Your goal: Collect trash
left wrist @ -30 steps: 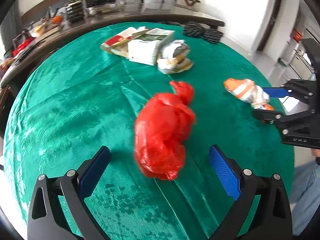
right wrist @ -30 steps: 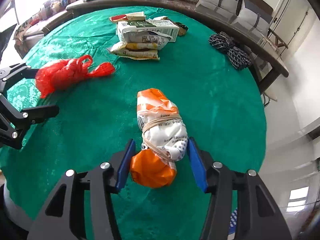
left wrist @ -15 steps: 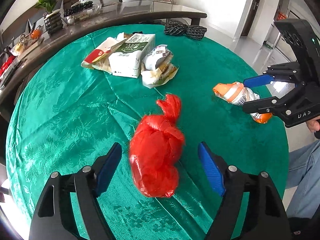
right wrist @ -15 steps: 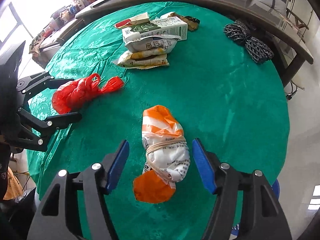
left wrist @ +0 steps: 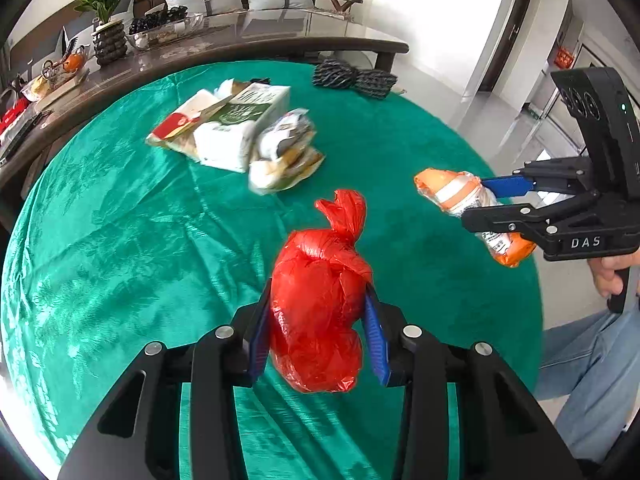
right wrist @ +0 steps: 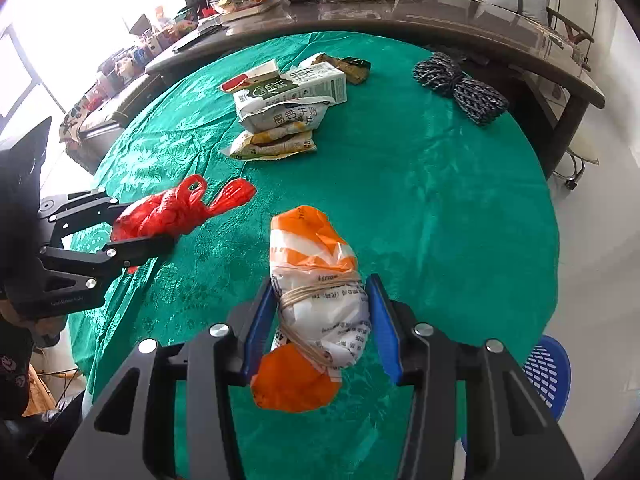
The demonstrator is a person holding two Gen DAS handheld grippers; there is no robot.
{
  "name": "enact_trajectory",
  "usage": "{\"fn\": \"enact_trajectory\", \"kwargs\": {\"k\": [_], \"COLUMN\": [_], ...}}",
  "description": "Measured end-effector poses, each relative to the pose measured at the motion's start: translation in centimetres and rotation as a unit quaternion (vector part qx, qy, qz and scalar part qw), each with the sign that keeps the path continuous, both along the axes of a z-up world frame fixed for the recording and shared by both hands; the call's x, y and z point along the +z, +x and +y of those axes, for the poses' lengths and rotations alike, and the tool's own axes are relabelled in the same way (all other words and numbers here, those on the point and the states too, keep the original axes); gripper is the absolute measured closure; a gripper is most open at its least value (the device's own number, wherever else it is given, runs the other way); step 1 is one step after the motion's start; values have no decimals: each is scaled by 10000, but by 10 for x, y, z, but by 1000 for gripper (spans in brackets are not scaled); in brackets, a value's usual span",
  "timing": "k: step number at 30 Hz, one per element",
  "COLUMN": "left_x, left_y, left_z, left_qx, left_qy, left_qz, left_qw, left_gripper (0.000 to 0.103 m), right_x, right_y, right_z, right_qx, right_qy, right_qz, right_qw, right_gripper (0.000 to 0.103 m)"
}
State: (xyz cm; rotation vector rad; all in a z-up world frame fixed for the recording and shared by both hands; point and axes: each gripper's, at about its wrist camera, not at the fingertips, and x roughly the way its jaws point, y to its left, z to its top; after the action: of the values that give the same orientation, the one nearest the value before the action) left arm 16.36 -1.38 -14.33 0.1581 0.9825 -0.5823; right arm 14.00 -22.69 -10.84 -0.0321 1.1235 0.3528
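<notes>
A knotted red plastic bag (left wrist: 318, 300) lies between the blue pads of my left gripper (left wrist: 318, 328). The jaws are closing and both pads press into its sides. From the right wrist view the same red bag (right wrist: 172, 212) sticks out of the left gripper (right wrist: 128, 226) over the green tablecloth (right wrist: 420, 208). An orange and white bag (right wrist: 316, 280), tied with string, sits between the pads of my right gripper (right wrist: 324, 320). These jaws are closing too and touch both its flanks. In the left wrist view the right gripper (left wrist: 516, 204) holds this orange and white bag (left wrist: 452, 192) just off the cloth.
A milk carton with several food wrappers (left wrist: 236, 132) lies at the far middle of the round table. A black-and-white rope bundle (left wrist: 356, 76) sits near the far edge. A long dark table (left wrist: 240, 40) stands behind. A blue stool (right wrist: 544, 372) and a person's leg (left wrist: 592, 360) are at the right.
The left jaws went from wide apart to closed on the red bag. The right jaws widened a little, then closed on the orange and white bag. Both grippers rose slightly.
</notes>
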Motion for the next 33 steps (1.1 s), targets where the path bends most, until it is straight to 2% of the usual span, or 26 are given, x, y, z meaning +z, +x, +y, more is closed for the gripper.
{"fn": "enact_trajectory", "kwargs": {"k": [7,15,18,25,29,33], "left_x": [10,14,13,7,-9,-32], "left_y": [-15,-34,-42,-66,-71,-71], "left_z": [-61,-141,-176,-264,-308,-342], "left_qx": [-200,-634,-848,-1378,-1401,-1432], "left_qy": [-176,-329,-372,-414,-395,-314], "left_qz": [-31,-3,70,192,340,427], "left_qw": [9996,9974,9957,9894,9888,9883], "left_gripper": [63,63,63,63,63,63], "right_x": [11,16,10,-12,-32,-54], "right_y": [-23,-65,-80,-107,-114,-124], "right_z": [-47,-154,-201,-274,-305,-331], "right_qx": [-493,-1457,-1913,-2524,-2862,-3120], "right_qy": [348,391,319,-26,-335,-225], "right_qz": [-111,-327,-300,-308,-336,-279], "right_qw": [9981,9880,9806,9671,9570,9494], "right_gripper": [58,58,58,58,58,58]}}
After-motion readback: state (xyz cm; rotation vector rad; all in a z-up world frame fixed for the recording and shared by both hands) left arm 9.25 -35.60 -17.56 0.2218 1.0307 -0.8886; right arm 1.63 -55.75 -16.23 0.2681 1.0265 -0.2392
